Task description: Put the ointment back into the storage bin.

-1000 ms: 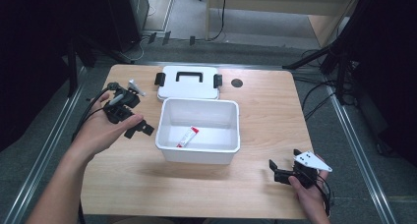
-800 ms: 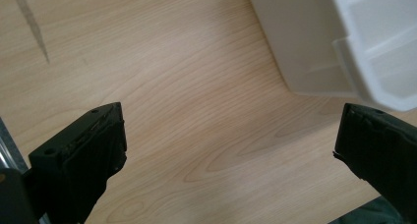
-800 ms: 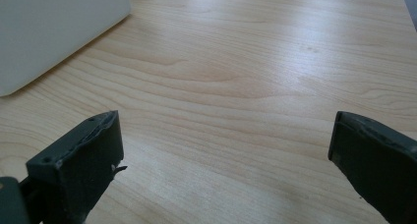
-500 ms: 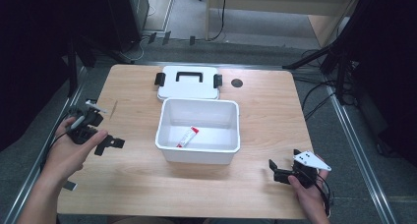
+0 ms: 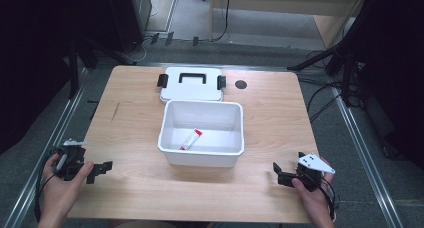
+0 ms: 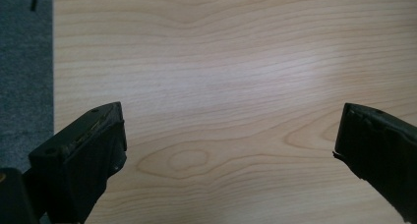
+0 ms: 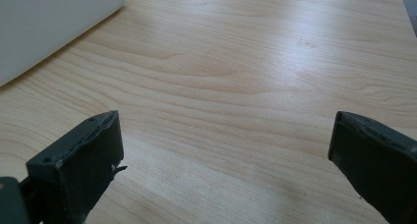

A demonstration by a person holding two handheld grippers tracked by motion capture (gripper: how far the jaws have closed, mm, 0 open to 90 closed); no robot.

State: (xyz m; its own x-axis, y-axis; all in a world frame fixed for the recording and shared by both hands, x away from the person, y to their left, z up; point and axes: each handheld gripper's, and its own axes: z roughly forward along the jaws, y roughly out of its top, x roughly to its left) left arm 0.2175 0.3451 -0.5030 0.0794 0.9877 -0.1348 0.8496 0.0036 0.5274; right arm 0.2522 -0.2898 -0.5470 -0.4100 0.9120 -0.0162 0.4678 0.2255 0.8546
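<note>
A white open bin (image 5: 202, 158) stands at the table's middle with a red-and-white tube (image 5: 190, 139) lying on its floor. Its white lid (image 5: 192, 88) with a black handle lies flat just behind it. My left gripper (image 5: 102, 169) rests at the front left corner of the table, open, with bare wood between its jaws (image 6: 231, 130). At the front right, my right gripper (image 5: 278, 174) is open too, pointing left toward the bin, whose white wall (image 7: 54, 27) shows at the upper left of the right gripper view.
The wooden table (image 5: 135, 113) has a small black round hole (image 5: 241, 84) near its back edge, right of the lid. Grey floor and metal rails surround the table. Cables trail on the floor at the right.
My left hand has drawn the left gripper back from beside the bin's back left to the front left corner of the table. The right gripper has stayed put.
</note>
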